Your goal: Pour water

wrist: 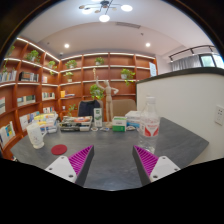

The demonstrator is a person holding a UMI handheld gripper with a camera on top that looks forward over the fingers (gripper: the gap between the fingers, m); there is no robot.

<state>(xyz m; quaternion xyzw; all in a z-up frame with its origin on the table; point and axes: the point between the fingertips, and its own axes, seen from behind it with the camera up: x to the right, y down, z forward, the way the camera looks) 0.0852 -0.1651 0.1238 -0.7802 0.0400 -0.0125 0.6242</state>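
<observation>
Claw: the claw [113,160] is seen held wide open over the near part of the tabletop [110,150], with nothing gripped; only bare grey surface is shown between its two magenta pads [81,158].
Water bottle: a clear plastic bottle [150,120] with a red label is stood upright toward the right edge of the tabletop, beyond the right finger and well apart from it.
Cup: a pale cup [36,135] is placed near the left edge, beyond the left finger.
Red disc: a small flat red disc [59,150] is laid on the tabletop just ahead of the left finger, near the cup.
Far edge: assorted boxes and packets [75,124] are ranged along the far edge of the tabletop.
Background: wooden shelves [40,80] with plants and books are seen behind, under ceiling lights.
</observation>
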